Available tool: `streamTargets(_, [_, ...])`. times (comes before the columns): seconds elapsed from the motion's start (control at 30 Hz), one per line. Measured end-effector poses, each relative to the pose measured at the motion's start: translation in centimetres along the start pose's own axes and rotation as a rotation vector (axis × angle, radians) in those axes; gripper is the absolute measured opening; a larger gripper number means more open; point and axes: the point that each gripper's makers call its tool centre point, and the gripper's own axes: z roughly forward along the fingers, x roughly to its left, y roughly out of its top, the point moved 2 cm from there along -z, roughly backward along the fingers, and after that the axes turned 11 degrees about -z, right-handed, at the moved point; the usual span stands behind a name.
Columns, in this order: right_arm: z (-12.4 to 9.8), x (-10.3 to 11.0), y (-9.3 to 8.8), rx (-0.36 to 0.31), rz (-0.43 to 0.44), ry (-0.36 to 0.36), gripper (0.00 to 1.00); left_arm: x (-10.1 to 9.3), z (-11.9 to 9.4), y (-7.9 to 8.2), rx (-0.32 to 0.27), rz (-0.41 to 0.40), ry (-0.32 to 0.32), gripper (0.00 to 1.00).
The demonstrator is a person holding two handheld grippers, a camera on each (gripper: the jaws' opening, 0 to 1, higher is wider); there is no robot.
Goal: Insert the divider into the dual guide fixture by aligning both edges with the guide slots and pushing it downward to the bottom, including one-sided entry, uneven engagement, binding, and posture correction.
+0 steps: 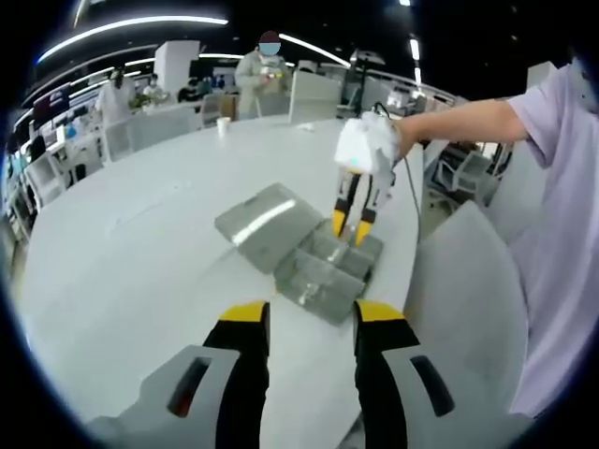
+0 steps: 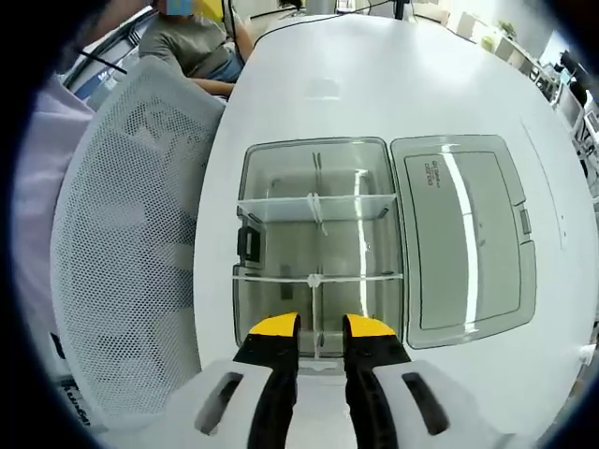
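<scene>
A clear plastic box stands on the white table with its lid laid open to the right. Two clear cross dividers sit in it, one at the far end and one nearer. A thin upright divider runs from the nearer one toward me. My right gripper hovers over that upright divider, jaws narrowly apart on either side of its top edge. In the left gripper view the right gripper points down into the box, held by a gloved hand. My left gripper stays back, open.
A white mesh chair stands against the table edge beside the box, and a person sits beyond it. A paper cup stands far across the table. Another chair back is at the right, with people standing in the background.
</scene>
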Motion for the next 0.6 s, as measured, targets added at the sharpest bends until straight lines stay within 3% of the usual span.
streamTargets(0.23, [-1.7, 0.2, 1.0, -0.056, 0.006, -0.041, 0.19, 0.6, 0.0, -0.7, 0.009, -0.003, 0.01, 0.36])
streamTargets(0.6, [-4.3, 1.1, 1.1, -0.139, 0.041, -0.117, 0.28, 1.7, -0.2, -1.9, 0.024, -0.015, 0.03, 0.4])
